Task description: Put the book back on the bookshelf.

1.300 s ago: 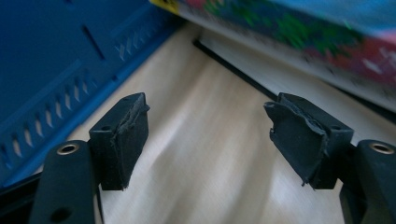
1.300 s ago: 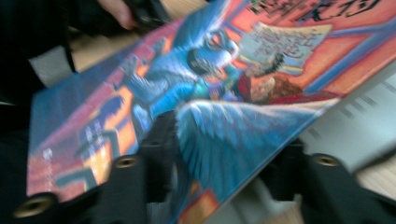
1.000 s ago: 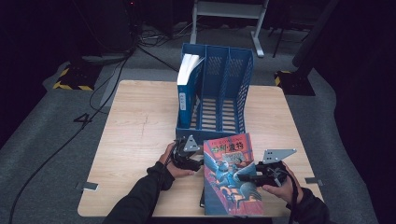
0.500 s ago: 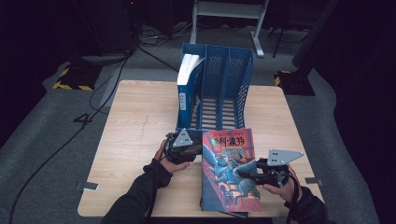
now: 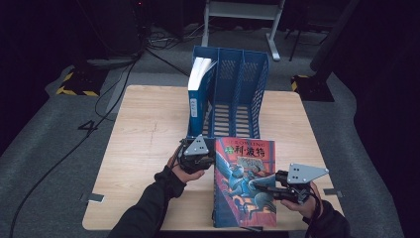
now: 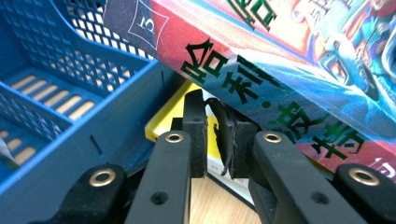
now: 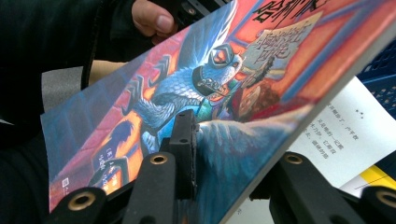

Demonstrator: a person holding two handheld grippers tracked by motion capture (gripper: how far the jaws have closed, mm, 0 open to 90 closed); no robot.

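A colourful paperback book [image 5: 245, 203] is tilted up off the table, front cover facing up. My right gripper [image 5: 261, 182] is shut on its right edge, with one jaw on the cover [image 7: 140, 107] and the other beneath it. My left gripper [image 5: 210, 157] is at the book's upper left corner by the spine [image 6: 280, 56]. Its jaws have just been closing; the pads [image 6: 194, 121] stand almost together below the spine with nothing between them. A blue three-slot file rack [image 5: 237, 84] stands just beyond the book.
A blue-spined book [image 5: 198, 89] stands upright in the rack's left slot. Under the lifted book lie a yellow-covered book [image 6: 163, 122] and a white printed page [image 7: 336, 126]. Bare tabletop [image 5: 143, 134] lies to the left, and the table's front edge is close.
The colourful book has risen and tilted up off the stack below it. The left gripper has moved up to the spine corner and closed its jaws. The right gripper has lifted slightly with the book.
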